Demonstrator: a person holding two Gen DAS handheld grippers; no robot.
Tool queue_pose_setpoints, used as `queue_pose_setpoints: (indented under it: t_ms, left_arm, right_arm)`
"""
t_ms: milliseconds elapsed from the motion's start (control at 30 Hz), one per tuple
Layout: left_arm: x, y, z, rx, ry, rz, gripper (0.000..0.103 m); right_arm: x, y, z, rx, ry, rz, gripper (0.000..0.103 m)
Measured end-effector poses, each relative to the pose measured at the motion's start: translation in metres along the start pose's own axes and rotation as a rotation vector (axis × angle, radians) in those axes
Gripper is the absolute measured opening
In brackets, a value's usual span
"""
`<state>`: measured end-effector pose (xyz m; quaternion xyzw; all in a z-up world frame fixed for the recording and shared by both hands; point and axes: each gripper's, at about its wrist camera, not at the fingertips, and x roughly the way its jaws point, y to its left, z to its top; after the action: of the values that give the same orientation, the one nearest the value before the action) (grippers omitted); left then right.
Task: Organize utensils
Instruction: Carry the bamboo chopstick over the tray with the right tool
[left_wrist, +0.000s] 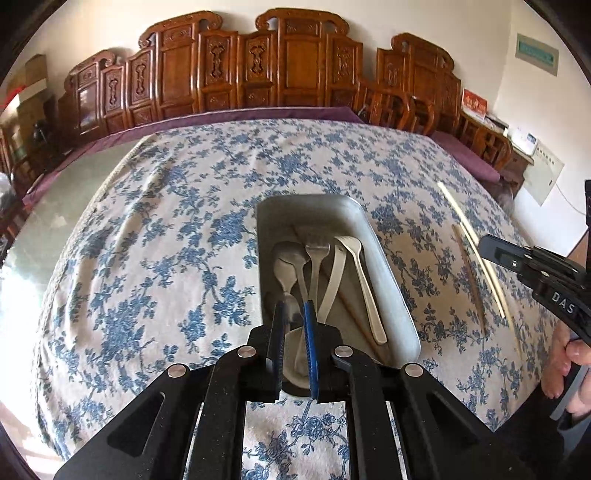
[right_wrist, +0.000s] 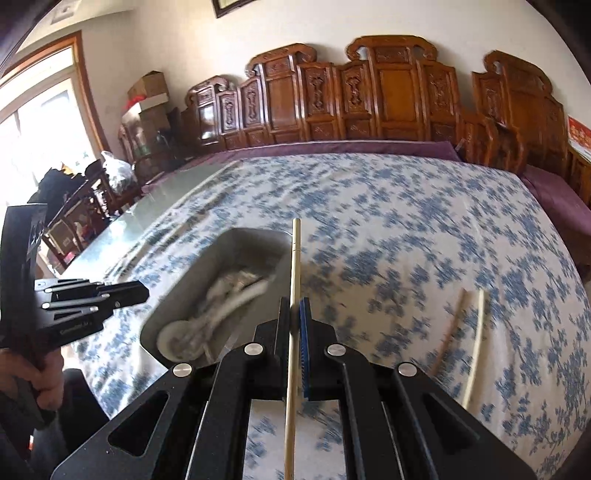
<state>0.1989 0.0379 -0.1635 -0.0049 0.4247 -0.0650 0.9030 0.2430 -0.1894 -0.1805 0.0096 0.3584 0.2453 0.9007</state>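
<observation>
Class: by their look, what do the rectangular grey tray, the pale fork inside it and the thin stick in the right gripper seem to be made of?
Rectangular grey tray: likely metal, dull brushed sheen. Pale fork: probably plastic, matte cream. Thin stick in the right gripper: looks like bamboo or wood, pale tan; uncertain.

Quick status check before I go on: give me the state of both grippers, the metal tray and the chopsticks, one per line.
Left gripper: slightly open over the tray, holding nothing.
Right gripper: shut on one chopstick, lifted clear of the cloth.
Metal tray: upright on the floral cloth, holding spoons and forks.
Loose chopsticks: two lying flat on the cloth, outside the tray.
</observation>
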Motion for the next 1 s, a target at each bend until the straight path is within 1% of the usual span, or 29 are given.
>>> queue_pose_setpoints:
  t_ms: [33,100,167,233,333,433,533,633,800,1000]
  left_arm:
    - [-0.004,0.001,0.000,-0.002,-0.010,0.003,0.022]
    - [-0.011,0.004,0.000,-0.005,-0.031,0.010,0.028]
    - [-0.016,0.006,-0.001,-0.009,-0.038,0.008,0.029]
    - [-0.021,0.008,-0.001,-0.011,-0.050,0.015,0.041]
    - [-0.028,0.014,-0.004,-0.008,-0.064,0.033,0.054]
    - [-0.030,0.020,-0.007,-0.011,-0.069,0.046,0.063]
    - [-0.030,0.028,-0.011,-0.021,-0.065,0.056,0.069]
    - [-0.030,0.037,-0.015,-0.041,-0.058,0.060,0.071]
    - [-0.028,0.048,-0.019,-0.053,-0.046,0.082,0.071]
    - [-0.030,0.055,-0.019,-0.066,-0.048,0.091,0.071]
  right_arm:
    - [0.003,0.006,0.005,-0.005,-0.004,0.013,0.006]
    - [0.008,0.016,0.012,-0.004,-0.008,0.034,0.006]
    - [0.014,0.026,0.018,-0.002,-0.008,0.054,0.006]
    - [0.025,0.037,0.024,-0.003,-0.001,0.069,0.006]
    - [0.038,0.050,0.030,-0.005,0.009,0.087,0.006]
    - [0.055,0.063,0.038,0.005,0.020,0.107,0.006]
    - [0.067,0.070,0.044,0.016,0.024,0.117,0.006]
    - [0.082,0.073,0.052,0.037,0.029,0.114,0.006]
    - [0.100,0.072,0.055,0.075,0.047,0.106,0.006]
    - [0.119,0.072,0.045,0.080,0.088,0.084,0.006]
